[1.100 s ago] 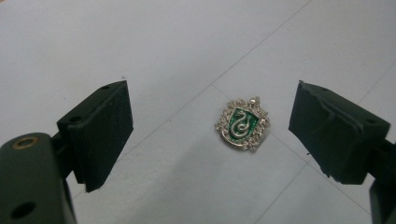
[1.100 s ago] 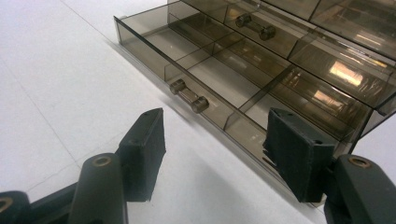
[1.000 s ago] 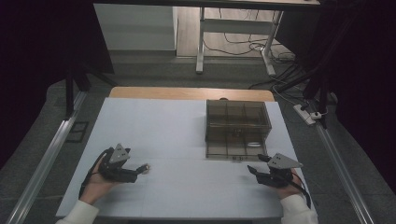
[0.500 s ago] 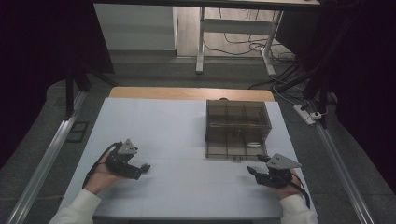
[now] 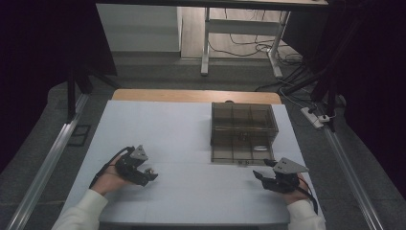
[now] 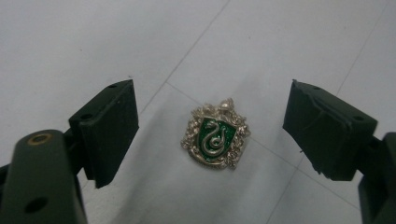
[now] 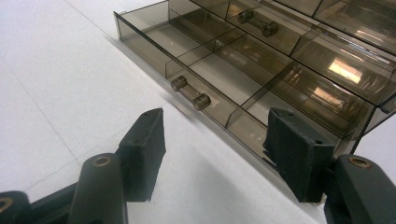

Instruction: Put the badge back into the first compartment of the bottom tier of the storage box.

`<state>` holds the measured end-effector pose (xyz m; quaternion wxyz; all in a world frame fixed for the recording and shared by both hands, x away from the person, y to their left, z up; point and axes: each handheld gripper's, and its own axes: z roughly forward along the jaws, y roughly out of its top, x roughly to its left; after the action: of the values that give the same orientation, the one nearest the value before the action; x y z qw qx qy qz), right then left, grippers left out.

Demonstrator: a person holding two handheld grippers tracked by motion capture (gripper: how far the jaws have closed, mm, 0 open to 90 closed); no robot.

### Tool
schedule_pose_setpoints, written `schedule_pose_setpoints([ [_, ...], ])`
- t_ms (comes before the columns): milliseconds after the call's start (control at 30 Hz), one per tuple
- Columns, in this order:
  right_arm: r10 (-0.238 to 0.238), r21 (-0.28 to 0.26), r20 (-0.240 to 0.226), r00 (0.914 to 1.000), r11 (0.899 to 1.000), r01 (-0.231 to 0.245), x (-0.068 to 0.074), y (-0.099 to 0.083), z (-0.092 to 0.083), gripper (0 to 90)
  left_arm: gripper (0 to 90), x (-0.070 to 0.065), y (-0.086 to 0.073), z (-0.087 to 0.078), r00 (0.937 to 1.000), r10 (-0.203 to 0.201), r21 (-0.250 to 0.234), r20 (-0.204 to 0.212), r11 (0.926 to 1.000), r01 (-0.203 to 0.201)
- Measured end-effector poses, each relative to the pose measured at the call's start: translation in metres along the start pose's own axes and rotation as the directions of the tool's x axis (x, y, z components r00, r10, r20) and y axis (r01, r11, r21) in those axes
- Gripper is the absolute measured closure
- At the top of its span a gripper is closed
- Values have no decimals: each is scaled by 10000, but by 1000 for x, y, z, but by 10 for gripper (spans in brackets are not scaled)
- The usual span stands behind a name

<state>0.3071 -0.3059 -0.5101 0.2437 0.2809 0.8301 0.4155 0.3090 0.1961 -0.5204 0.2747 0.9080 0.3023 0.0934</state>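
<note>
Left gripper (image 5: pixel 152 175) low on white table (image 5: pixel 182 143), jaws just been closing, small badge (image 5: pixel 149 170) at its tips. Right gripper (image 5: pixel 261 176) near smoky plastic drawer box (image 5: pixel 243 132), lower drawer pulled out.

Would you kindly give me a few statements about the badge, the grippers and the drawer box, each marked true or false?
1. A green and silver crest badge lies flat on the white table between the jaws of the left gripper. True.
2. The left gripper's pads press on the badge. False: its jaws have just been closing, but both pads stand apart from the badge.
3. The lower drawer of the smoky clear drawer box is pulled out. True.
4. The right gripper holds the drawer's knob. False: its jaws are open and empty, short of the knob.
5. The badge sits in a drawer compartment. False: it is on the table.
</note>
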Motion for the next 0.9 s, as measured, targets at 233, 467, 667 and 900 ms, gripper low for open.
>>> schedule_pose_setpoints([
  [233,-5,-16,-13,10000,10000,5,0,0,0,377,246,0,-1,5,9995,276,314,122,9991,-279],
  [467,-182,-11,-10,9998,9998,182,3,2,0,379,331,1,-1,7,9998,142,566,119,9983,-149],
  [667,-174,-25,-117,9998,9998,173,4,2,1,380,419,1,-2,7,9991,170,515,386,9985,-190],
  [900,-100,-28,-52,9999,9999,100,1,2,0,382,526,2,-3,5,9990,130,526,437,9985,-153],
])
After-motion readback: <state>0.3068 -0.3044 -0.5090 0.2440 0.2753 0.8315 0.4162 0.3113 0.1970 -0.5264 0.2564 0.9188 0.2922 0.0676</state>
